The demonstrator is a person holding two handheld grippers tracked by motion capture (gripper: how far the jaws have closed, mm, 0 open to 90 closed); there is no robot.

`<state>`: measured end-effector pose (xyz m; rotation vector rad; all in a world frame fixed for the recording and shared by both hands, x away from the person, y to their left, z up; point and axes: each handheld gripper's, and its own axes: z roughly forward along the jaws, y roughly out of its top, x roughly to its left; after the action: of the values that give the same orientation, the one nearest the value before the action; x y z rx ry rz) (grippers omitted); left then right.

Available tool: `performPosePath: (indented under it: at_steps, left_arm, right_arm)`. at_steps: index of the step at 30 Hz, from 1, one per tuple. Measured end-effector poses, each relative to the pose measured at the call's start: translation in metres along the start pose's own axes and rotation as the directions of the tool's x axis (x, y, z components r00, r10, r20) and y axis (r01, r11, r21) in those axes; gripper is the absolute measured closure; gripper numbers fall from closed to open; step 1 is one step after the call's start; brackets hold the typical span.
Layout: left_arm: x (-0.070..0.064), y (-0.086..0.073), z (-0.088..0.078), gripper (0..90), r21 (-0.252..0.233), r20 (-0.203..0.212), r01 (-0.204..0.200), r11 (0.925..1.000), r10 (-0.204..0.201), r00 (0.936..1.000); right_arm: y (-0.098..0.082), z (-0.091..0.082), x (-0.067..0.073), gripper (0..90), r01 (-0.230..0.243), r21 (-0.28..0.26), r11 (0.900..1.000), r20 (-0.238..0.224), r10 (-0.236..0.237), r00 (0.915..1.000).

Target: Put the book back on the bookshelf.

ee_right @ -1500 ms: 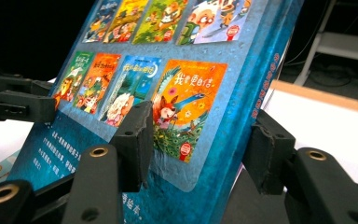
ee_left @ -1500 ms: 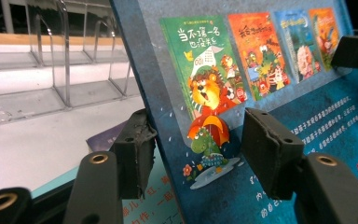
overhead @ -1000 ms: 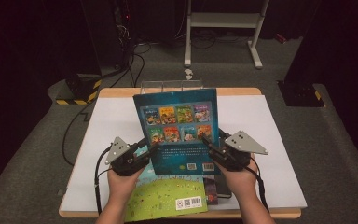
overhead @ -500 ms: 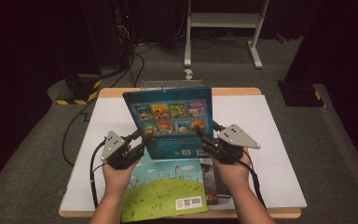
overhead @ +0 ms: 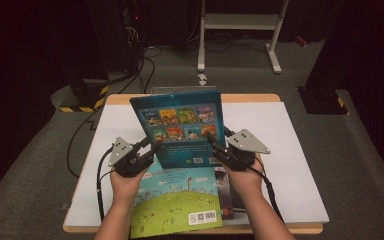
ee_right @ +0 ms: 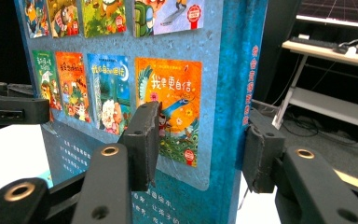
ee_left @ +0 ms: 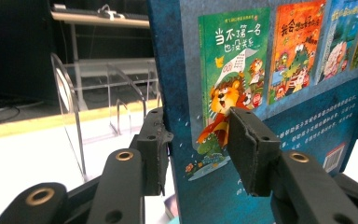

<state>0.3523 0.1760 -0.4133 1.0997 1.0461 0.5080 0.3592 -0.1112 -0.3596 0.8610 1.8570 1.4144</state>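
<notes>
Two grippers hold one blue picture book [overhead: 180, 127] upright above the desk [overhead: 290, 150], its back cover with small cover pictures facing the person. Left of the book, the left gripper [overhead: 150, 148] clamps the book's left edge near its lower corner; in the left gripper view its jaws stand part-open, one pad on each face of the book [ee_left: 261, 93]. Below the blue book, a green picture book [overhead: 180, 205] lies flat on the desk's near edge. Right of the blue book, the right gripper [overhead: 216, 146] clamps the spine side [ee_right: 233, 93], jaws part-open, pads pressing both faces. Behind the book stands a clear acrylic rack [ee_left: 70, 102].
</notes>
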Motion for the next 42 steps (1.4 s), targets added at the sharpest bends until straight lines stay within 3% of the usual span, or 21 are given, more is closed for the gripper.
performPosePath:
  at_steps: [9, 13, 16, 23, 26, 30, 36, 39, 42]
  left_arm:
    - [-0.002, -0.006, -0.011, 56.9, -0.027, 0.007, 0.012, 0.9996, -0.012, 0.9999]
    - [-0.006, -0.009, -0.018, 53.3, -0.024, 0.002, -0.010, 0.9997, 0.010, 1.0000]
    - [-0.007, -0.009, -0.020, 52.5, -0.030, 0.007, -0.002, 0.9995, 0.002, 1.0000]
    - [-0.007, -0.010, -0.023, 51.3, -0.029, 0.007, -0.011, 0.9995, 0.012, 0.9999]
    - [-0.008, -0.010, -0.025, 50.8, -0.024, 0.007, -0.021, 0.9995, 0.021, 0.9998]
    - [-0.008, -0.011, -0.025, 50.2, -0.029, 0.003, -0.025, 0.9993, 0.025, 0.9997]
    - [-0.006, -0.008, -0.030, 49.3, -0.041, -0.009, -0.026, 0.9988, 0.026, 0.9996]
    - [0.000, -0.003, -0.035, 48.9, -0.055, -0.039, -0.020, 0.9983, 0.018, 0.9991]
    - [0.010, 0.003, -0.042, 46.0, -0.043, -0.055, 0.008, 0.9991, -0.010, 0.9984]
  right_arm:
    - [-0.006, -0.010, 0.008, 53.1, 0.019, -0.034, 0.999, -0.012, -0.019, 0.9997]
    - [-0.009, -0.018, 0.014, 52.1, 0.027, -0.039, 0.999, -0.027, -0.028, 0.9992]
    - [-0.010, -0.022, 0.016, 51.9, 0.031, -0.040, 0.999, -0.033, -0.032, 0.9989]
    - [-0.016, -0.026, 0.011, 43.0, 0.009, -0.022, 1.000, -0.089, -0.011, 0.9959]
    - [-0.017, -0.023, 0.004, 43.5, -0.011, -0.011, 1.000, -0.146, 0.010, 0.9892]
    - [-0.017, -0.018, 0.001, 42.9, -0.017, 0.010, 1.000, -0.175, 0.018, 0.9843]
    - [-0.015, -0.014, 0.004, 50.1, -0.019, 0.025, 0.999, -0.225, 0.024, 0.9739]
    - [-0.015, -0.012, 0.004, 57.6, -0.037, 0.036, 0.999, -0.297, 0.046, 0.9537]
    - [-0.015, -0.010, 0.010, 67.0, -0.016, 0.035, 0.999, -0.334, 0.026, 0.9421]
